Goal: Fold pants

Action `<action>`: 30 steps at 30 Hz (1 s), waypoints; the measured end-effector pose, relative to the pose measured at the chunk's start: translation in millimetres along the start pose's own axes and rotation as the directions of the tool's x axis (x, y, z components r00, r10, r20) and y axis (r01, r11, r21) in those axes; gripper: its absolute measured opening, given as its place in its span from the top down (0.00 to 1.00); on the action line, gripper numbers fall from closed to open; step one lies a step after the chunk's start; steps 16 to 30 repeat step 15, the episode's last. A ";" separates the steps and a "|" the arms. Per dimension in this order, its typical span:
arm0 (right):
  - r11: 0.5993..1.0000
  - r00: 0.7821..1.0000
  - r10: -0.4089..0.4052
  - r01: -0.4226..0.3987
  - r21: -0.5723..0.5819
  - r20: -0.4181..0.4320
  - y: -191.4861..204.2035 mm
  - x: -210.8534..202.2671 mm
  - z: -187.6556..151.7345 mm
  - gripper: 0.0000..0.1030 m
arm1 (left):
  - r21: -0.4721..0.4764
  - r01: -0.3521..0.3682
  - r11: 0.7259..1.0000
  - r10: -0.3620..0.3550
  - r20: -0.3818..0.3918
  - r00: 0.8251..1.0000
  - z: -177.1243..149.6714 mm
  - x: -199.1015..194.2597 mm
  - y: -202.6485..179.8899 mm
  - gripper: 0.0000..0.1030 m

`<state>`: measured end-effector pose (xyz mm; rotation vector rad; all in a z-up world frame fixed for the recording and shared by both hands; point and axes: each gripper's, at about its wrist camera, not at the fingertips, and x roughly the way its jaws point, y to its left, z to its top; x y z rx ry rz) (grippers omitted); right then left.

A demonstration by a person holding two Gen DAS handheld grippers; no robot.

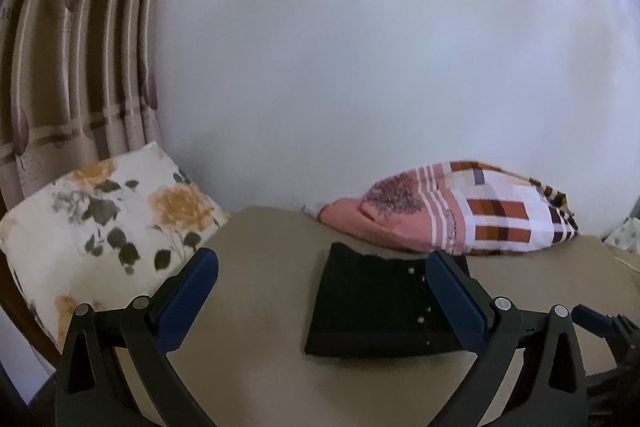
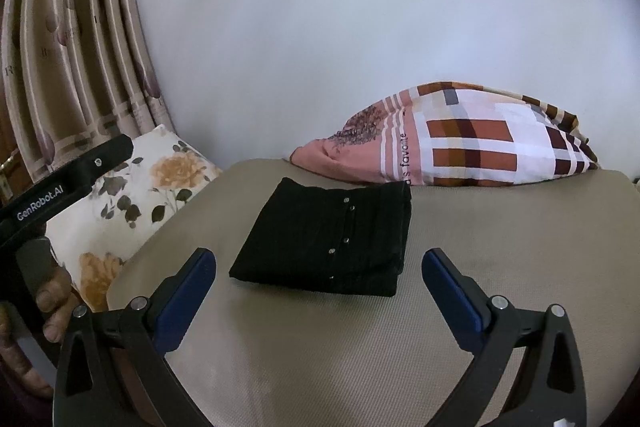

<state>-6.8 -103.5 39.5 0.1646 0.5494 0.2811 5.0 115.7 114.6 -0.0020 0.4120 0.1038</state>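
Black folded pants (image 2: 326, 239) sit mid-bed (image 2: 500, 267), plaid pillow (image 2: 460, 139) along the far edge, floral pillow (image 2: 132, 195) at the left edge; left gripper (image 1: 322, 267) and right gripper (image 2: 319, 263) both gape empty, left finger (image 1: 452, 291) hiding pants' right side.

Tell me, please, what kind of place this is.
Probably a bedroom at home. The folded black pants lie on a beige padded surface, likely a bed. Two pillows lie against the white wall, and a striped curtain hangs at the left.
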 end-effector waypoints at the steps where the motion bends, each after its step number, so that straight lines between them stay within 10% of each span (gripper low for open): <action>1: 1.000 1.000 0.001 -0.001 0.000 -0.006 -0.3 1.6 -0.6 0.00 | 0.001 0.004 1.000 -0.004 -0.021 1.000 -2.6 5.4 0.1 0.00; 30: 1.000 0.998 0.018 -0.018 0.004 -0.064 -2.3 19.1 -11.3 0.00 | -0.011 -0.042 0.999 0.040 -0.147 0.988 -31.2 46.2 4.9 0.00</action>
